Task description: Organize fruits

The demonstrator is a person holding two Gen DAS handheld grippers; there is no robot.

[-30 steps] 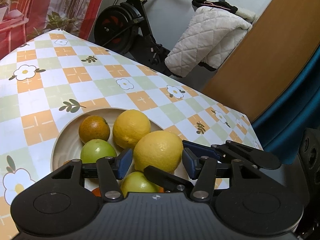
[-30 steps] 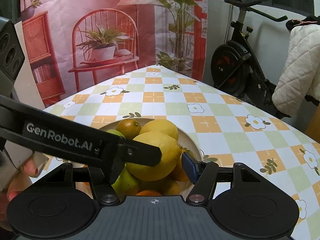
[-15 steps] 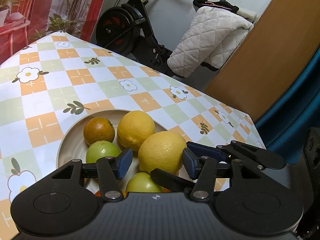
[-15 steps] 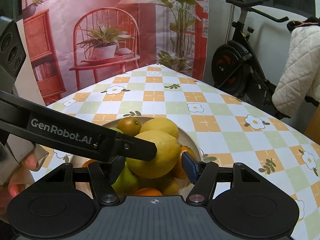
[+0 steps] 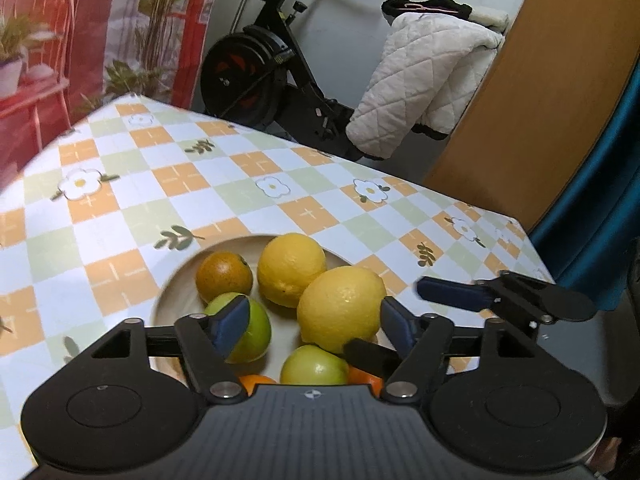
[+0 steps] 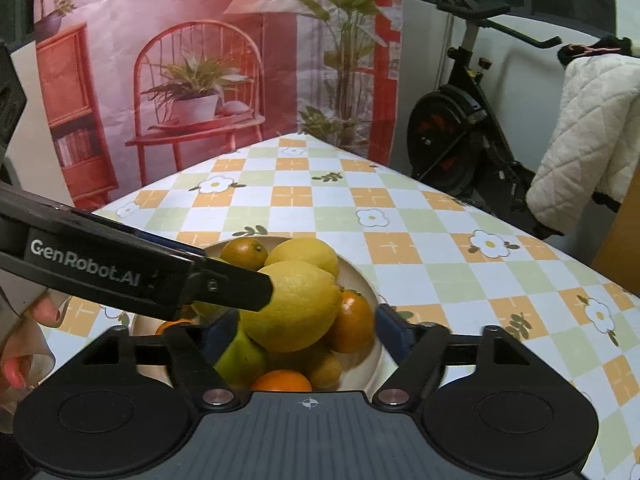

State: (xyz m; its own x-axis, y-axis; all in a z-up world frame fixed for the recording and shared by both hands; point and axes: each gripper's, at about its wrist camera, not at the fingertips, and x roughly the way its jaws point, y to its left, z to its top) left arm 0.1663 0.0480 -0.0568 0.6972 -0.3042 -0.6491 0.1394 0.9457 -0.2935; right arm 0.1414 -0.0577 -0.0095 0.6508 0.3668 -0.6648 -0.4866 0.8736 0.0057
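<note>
- Checked orange-and-green floral cloth covers the surface; a pale round bowl on it holds the piled fruit.
- Left tool and right tool have both just been opening — they stand wide around the big yellow lemon, not gripping.
- Risk: perched on top, the lemon could roll — a nudge from either would do it.

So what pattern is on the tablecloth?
The tablecloth has orange, green and white squares with white flowers; the right wrist view shows it best.

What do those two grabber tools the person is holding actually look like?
Both are matte black plastic. The left gripper and right gripper each have a ribbed body, two round discs, silver pivot pins, angular linkage arms and dark blue pads on the fingers. White "GenRobot.AI" lettering runs along the left gripper's finger. The hand has pink-painted nails.
</note>
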